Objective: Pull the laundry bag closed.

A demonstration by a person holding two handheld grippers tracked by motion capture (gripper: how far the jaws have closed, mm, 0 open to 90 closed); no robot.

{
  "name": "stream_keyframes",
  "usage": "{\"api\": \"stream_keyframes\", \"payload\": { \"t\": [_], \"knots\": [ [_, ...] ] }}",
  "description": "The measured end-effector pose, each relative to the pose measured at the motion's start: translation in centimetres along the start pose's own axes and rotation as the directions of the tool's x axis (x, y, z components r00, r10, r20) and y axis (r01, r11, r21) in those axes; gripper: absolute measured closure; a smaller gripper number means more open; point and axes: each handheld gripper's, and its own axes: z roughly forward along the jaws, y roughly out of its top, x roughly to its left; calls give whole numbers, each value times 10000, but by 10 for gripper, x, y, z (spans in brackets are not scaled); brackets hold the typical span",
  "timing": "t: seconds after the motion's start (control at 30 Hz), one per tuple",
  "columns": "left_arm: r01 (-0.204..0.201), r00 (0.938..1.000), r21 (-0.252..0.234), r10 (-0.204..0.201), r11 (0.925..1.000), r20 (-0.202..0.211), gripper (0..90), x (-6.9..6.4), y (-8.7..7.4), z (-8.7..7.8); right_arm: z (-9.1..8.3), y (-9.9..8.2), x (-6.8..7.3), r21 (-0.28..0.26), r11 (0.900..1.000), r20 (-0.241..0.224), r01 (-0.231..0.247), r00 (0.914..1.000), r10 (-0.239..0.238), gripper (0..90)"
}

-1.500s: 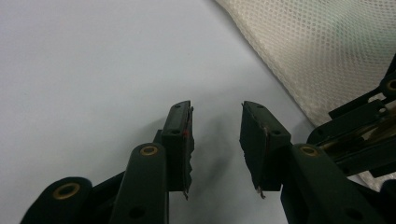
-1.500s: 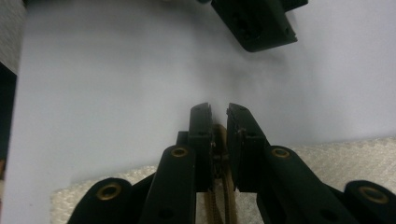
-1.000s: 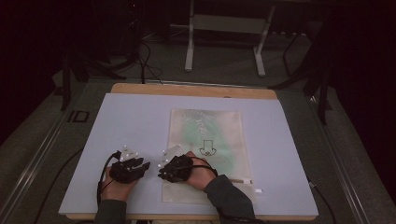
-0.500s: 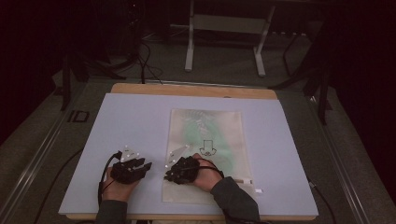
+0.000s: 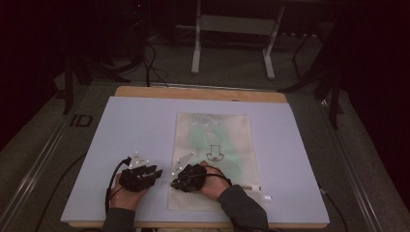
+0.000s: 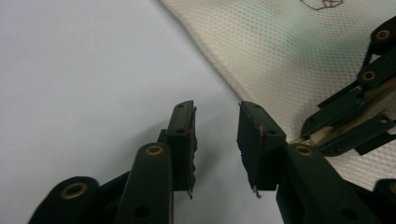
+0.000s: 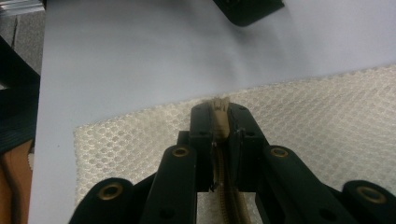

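Up close, right tongs (image 7: pixel 218 122) pinching mesh bag (image 7: pixel 327 121) zipper (image 7: pixel 218 114); left tongs (image 6: pixel 217 140) spread, closing, nothing between.

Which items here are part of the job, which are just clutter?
In the job:
- mesh bag on the table
- zipper strip, clamped in the right gripper
- left gripper, jaws apart and just closing, nothing between them, beside the bag's edge

Lying about:
- small white piece near the bag's corner
- metal stand on the floor behind
- floor cables
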Motion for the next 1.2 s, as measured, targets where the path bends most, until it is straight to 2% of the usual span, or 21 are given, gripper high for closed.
{"api": "stream_keyframes", "payload": {
  "t": [0.07, 0.3, 0.43, 0.6, 1.0, 1.2],
  "knots": [
    [-97, 9999, 42, 97, 9999, 79, 702, -2, 1, 2, 0, -1, 1, -100, 9999, 79, 39, 10000, -38, 819],
    [-485, 9977, 130, 478, 9987, 489, 883, -12, 5, 7, 1, -1, 5, -24, 9996, 353, 275, 9990, -274, 820],
    [-676, 9956, 297, 655, 9973, 664, 890, -17, 7, 13, 1, -2, 6, -69, 9996, 419, 268, 9988, -265, 820],
    [-689, 9946, 391, 656, 9969, 806, 890, -22, 9, 19, 0, -3, 7, -92, 9995, 468, 287, 9985, -283, 820],
    [-778, 9921, 560, 717, 9954, 1028, 890, -25, 9, 24, 1, -4, 7, -187, 9992, 546, 357, 9979, -346, 820],
    [-796, 9922, 611, 732, 9950, 1009, 890, -26, 8, 26, 1, -4, 7, -199, 9992, 550, 350, 9979, -339, 821]
  ]
}}
